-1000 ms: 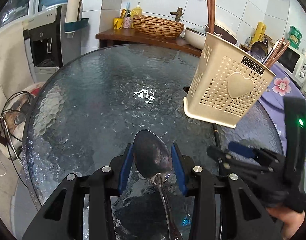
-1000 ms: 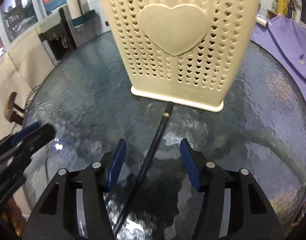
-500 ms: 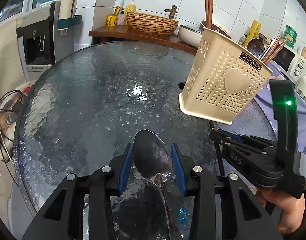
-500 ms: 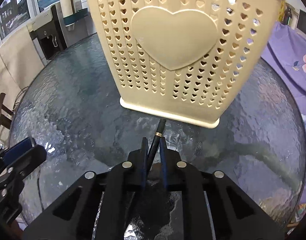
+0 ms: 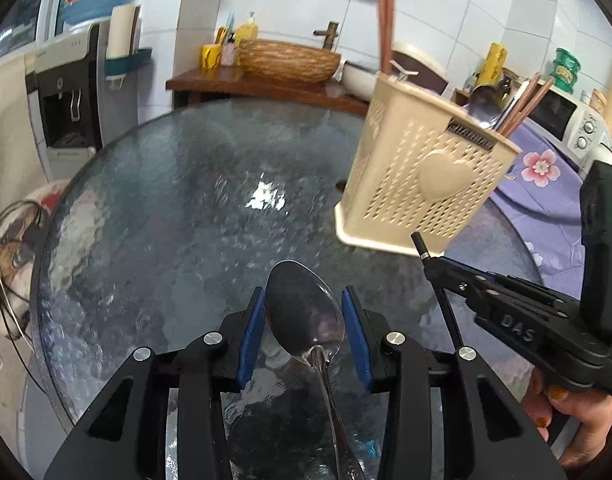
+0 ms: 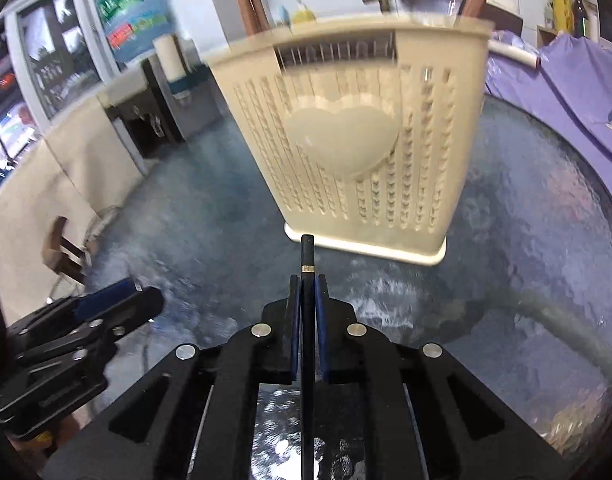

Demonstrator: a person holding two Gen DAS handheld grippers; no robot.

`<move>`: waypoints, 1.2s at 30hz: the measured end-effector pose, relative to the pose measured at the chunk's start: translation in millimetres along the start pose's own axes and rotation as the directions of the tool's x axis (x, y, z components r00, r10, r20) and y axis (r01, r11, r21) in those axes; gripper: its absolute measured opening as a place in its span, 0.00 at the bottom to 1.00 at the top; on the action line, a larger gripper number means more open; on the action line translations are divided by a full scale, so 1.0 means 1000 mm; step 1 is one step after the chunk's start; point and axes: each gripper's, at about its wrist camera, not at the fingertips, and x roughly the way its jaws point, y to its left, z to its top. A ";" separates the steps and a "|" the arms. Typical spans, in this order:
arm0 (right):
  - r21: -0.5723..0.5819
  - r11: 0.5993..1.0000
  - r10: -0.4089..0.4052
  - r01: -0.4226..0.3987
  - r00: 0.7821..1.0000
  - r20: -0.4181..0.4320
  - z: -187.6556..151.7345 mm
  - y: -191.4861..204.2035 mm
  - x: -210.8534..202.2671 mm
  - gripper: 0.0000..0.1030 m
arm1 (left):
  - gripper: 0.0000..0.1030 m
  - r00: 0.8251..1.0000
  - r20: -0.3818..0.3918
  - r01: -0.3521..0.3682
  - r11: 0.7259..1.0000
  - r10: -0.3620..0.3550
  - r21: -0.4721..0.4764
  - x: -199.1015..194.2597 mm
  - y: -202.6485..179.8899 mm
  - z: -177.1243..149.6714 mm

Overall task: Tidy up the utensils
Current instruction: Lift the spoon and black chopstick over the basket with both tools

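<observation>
A: Left side, report.
B: Left gripper (image 5: 304, 322) over the glass table (image 5: 166, 220), blue pads pinching the bowl of a metal spoon (image 5: 306, 316); handle trailing back under the body.
A: Centre?
B: Cream utensil holder (image 5: 422, 188) standing on the table beyond both grippers, heart emblem facing forward. Chopsticks and a spoon upright inside. Base clear of the black chopstick (image 6: 307, 264), tip just short of it.
A: Right side?
B: Right gripper (image 6: 307, 312) pressed together on that chopstick, which runs straight between the pads (image 6: 320, 320), pointing at the holder. A hand (image 5: 578, 420) below, gripping the handle.
</observation>
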 end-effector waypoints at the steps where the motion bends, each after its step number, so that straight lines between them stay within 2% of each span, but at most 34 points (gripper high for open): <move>1: -0.006 1.000 0.007 -0.007 1.000 0.016 0.003 -0.001 -0.008 0.08 | 0.37 1.000 0.011 0.008 1.000 -0.008 0.009 -0.004 -0.002 0.003; 7: -0.021 0.997 0.070 -0.067 0.988 0.135 0.015 -0.010 -0.069 0.08 | 0.34 0.995 0.080 0.049 0.998 -0.053 0.044 -0.030 -0.013 0.021; 15: -0.038 0.992 0.124 -0.118 0.967 0.223 0.032 -0.012 -0.123 0.08 | 0.33 0.989 0.128 0.067 0.993 -0.079 0.094 -0.047 -0.034 0.033; 21: -0.041 0.993 0.120 -0.114 0.962 0.245 0.031 -0.009 -0.129 0.08 | 0.32 0.988 0.131 0.071 0.992 -0.084 0.100 -0.045 -0.038 0.031; 27: -0.063 0.989 0.145 -0.133 0.951 0.275 0.035 -0.004 -0.141 0.08 | 0.32 0.982 0.165 0.073 0.989 -0.094 0.128 -0.060 -0.045 0.036; 36: -0.110 0.984 0.168 -0.140 0.933 0.317 0.058 0.004 -0.161 0.08 | 0.32 0.966 0.214 0.118 0.982 -0.148 0.144 -0.073 -0.054 0.067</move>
